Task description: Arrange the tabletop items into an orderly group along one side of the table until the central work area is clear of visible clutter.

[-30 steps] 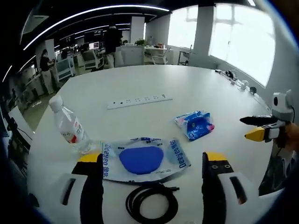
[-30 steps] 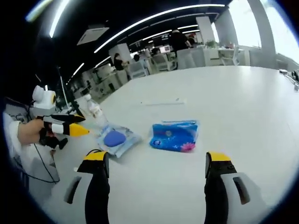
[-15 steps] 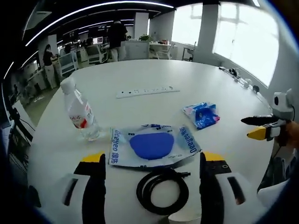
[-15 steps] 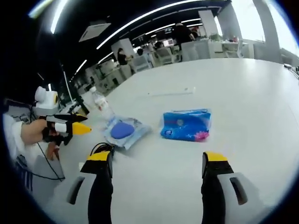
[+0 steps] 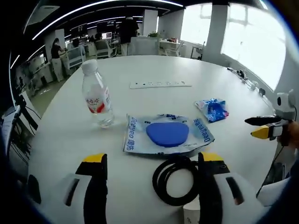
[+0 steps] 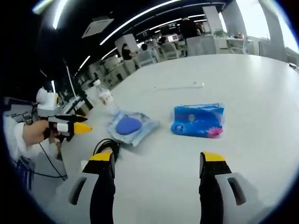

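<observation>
Your round white table (image 5: 196,70) looks smooth and matt, catching only soft window light. At ten o'clock in the left gripper view, the clear plastic water bottle (image 5: 96,100) is glossy, with a paper-like red and white label. The white film pouch with its blue pad (image 5: 168,134) shines and crinkles. The coiled black cable (image 5: 175,179) looks like dull rubber. The blue plastic packet (image 6: 198,120) looks glossy.

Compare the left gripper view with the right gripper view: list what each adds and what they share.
Left gripper view: the right gripper at its right edge, the black cable coil as a loop. Right gripper view: the left gripper in a person's hand, the coil half hidden by a jaw. Shared: water bottle, wipes pack, blue packet, power strip.
</observation>
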The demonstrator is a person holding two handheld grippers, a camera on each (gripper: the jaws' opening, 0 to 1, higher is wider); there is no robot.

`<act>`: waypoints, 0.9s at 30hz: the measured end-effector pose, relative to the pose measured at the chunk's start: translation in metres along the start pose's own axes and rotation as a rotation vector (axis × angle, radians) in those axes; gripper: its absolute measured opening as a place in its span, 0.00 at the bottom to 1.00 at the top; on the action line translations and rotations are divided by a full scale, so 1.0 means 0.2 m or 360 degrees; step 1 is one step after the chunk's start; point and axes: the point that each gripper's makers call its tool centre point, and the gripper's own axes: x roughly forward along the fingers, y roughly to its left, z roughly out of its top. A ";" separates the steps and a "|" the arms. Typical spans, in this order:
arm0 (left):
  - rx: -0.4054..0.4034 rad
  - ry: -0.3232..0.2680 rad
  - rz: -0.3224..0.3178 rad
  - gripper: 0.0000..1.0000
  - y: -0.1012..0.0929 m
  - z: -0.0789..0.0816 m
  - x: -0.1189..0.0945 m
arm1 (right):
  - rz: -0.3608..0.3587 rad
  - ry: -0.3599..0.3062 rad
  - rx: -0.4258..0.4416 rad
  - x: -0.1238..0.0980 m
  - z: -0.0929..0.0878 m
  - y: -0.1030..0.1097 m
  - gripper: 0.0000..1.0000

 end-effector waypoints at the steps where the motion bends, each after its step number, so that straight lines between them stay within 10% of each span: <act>1: -0.0008 -0.0003 0.0001 0.79 0.01 0.00 0.00 | 0.0001 0.0003 0.0000 0.00 0.00 0.00 0.72; 27: -0.0303 0.0006 -0.0129 0.60 0.15 -0.02 0.20 | 0.0117 0.0027 0.0217 0.22 -0.01 0.17 0.56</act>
